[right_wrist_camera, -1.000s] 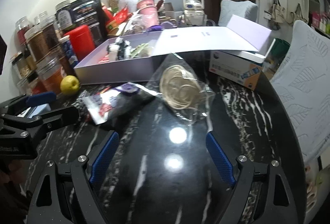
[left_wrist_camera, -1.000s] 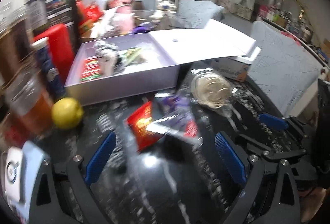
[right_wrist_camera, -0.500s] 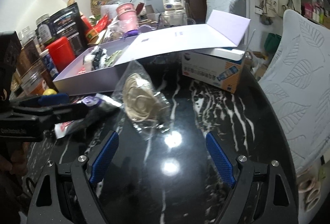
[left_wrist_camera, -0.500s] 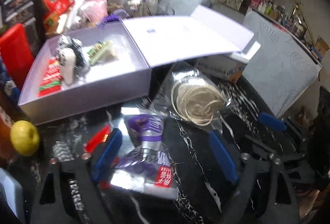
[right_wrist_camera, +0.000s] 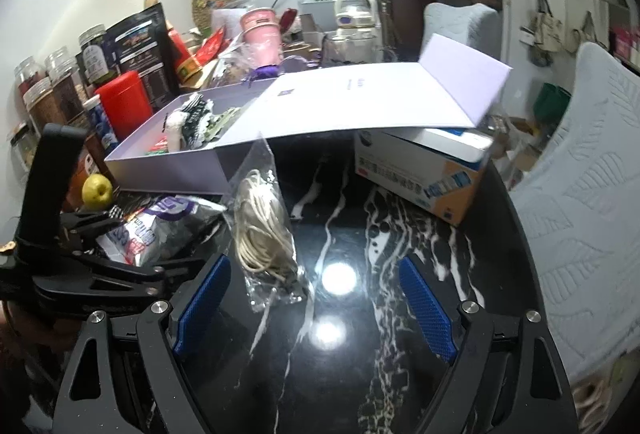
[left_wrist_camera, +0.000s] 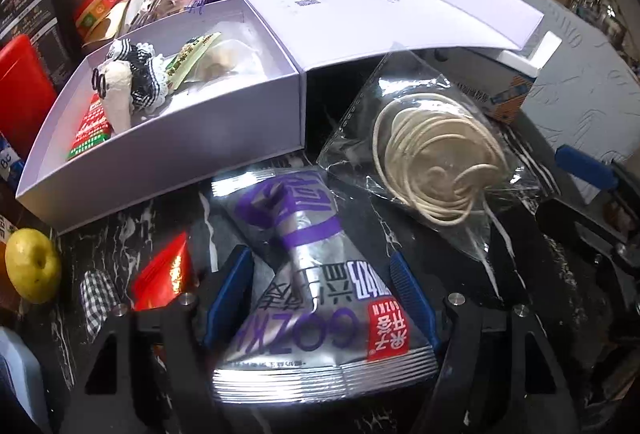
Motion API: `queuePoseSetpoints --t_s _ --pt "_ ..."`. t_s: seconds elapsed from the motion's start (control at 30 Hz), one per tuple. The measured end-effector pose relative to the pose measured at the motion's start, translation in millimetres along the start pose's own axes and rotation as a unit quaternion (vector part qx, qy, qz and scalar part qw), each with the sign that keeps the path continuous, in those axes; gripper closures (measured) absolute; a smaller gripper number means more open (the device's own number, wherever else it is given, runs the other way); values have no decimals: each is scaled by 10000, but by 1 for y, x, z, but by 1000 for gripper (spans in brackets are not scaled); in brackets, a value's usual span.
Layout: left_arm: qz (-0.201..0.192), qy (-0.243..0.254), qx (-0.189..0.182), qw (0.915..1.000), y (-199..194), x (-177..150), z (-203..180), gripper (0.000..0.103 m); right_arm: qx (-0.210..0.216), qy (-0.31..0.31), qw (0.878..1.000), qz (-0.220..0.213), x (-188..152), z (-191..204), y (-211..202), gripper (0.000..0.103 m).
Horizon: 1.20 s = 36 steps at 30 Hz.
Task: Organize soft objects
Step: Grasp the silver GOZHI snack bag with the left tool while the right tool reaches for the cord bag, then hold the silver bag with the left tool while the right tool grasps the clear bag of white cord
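Silver snack pouch [left_wrist_camera: 316, 298], now between closing left tool [left_wrist_camera: 320, 298]

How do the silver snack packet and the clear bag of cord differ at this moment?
The silver snack packet is opaque foil with purple print; the clear bag of cord shows its cream coil. The packet lies between the closing left gripper fingers; the bag lies free ahead of the open right gripper. Both rest on the black marble table.

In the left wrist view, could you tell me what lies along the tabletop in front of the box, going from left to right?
Yellow fruit → checkered cloth → red packet → silver and purple packet, between the closing left gripper fingers → clear bag of cream cord.
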<state>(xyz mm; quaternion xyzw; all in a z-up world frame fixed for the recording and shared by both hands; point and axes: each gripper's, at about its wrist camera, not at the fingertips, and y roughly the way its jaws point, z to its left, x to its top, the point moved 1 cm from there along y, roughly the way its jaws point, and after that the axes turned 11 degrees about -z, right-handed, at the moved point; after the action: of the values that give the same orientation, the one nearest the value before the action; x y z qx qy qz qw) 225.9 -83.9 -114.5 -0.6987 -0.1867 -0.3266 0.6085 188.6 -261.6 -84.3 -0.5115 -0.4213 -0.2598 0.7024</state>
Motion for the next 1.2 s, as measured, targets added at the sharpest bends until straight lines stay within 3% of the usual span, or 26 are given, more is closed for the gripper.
queuePoseSetpoints --t_s 0.33,0.4,0.5,0.57,0.63,0.9,1.2 --pt "-332 36 111 9994 -1 3 3 36 730 -184 9962 448 10 11 44 16" --pt "-391 67 117 9991 -2 2 4 36 775 18 9943 727 7 8 57 21" --pt "-438 34 118 9990 -1 4 7 37 893 297 9916 886 1 4 67 39" --pt "-442 -34 67 9990 -6 4 8 39 872 266 9929 761 2 5 64 59" --pt "-459 -86 33 9989 -10 4 8 39 842 197 9931 792 2 7 62 63" --pt "-586 157 -194 9980 -46 -9 -3 39 612 -10 9965 574 2 17 29 66" --pt "-342 96 -471 9983 -83 -49 -8 39 33 74 9970 771 -37 24 -28 66"
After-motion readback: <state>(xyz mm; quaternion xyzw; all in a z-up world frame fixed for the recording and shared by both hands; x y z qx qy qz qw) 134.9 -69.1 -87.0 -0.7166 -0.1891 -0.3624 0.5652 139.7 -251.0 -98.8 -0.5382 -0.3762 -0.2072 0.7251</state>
